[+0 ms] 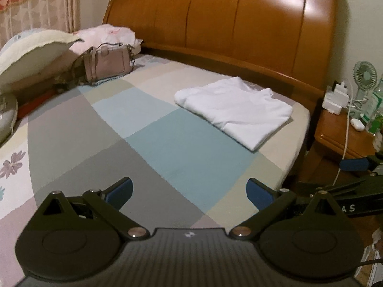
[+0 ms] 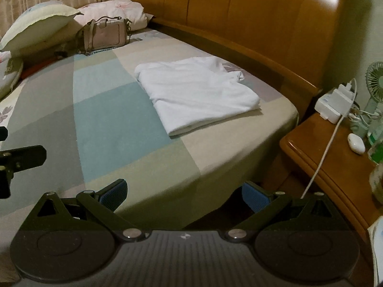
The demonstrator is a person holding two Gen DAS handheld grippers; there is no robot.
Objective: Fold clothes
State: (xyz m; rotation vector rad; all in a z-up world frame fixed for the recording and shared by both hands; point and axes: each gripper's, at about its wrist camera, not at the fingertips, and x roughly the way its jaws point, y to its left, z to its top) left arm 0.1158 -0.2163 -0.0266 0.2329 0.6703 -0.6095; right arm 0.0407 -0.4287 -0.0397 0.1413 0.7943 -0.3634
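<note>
White shirt (image 1: 235,110), folded, on bed (image 1: 167,148) at 1 o'clock. Left gripper (image 1: 190,192) and right gripper (image 2: 184,193): jaws spread, holding nothing.

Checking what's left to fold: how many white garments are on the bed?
1. A folded white garment lies on the bed near the headboard, on the nightstand side. Others may be hidden in the pile by the pillows.

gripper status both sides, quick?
Left tongs: open, holding nothing, over the bed.
Right tongs: open, holding nothing; folded white garment lies untouched ahead.
</note>
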